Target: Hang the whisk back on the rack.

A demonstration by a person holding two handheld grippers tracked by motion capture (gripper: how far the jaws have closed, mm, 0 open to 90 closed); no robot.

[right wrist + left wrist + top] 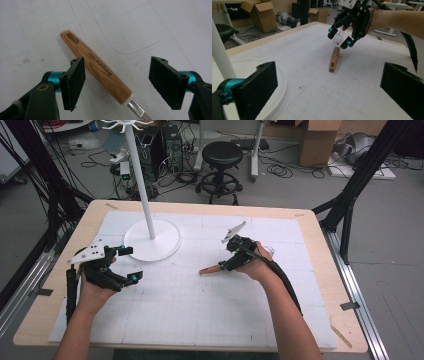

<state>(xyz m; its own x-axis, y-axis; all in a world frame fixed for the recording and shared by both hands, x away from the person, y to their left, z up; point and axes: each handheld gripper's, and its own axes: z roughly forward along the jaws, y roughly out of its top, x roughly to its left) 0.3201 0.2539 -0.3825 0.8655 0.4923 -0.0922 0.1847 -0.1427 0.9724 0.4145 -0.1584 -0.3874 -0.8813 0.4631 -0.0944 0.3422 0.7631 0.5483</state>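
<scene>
While the whisk lies flat on the white mat, the right gripper hangs over it with its 2 jaws spread wide, neither pad touching it. In the right gripper view the wooden handle runs slantwise between the jaws: its slotted end points up and to the left, beyond the left pad, and its white collar and metal neck lie low in the gap, nearer the left pad than the right one. The left pad stands just beside the handle's flank; the right pad is well apart from it.

In the left gripper view the right gripper straddles the wire head of the whisk, and the handle stretches out from there toward the camera, its slotted end nearest. In the high view the whisk has its long axis nearly level across the mat, the handle tip pointing toward the stand's round white base and the wire end tucked under the right gripper. The whisk rests to the right of that base, near it yet clear of its rim.

The left gripper waits on the other side of the base, just beside its rim, with its 2 jaws open and nothing between them.
</scene>
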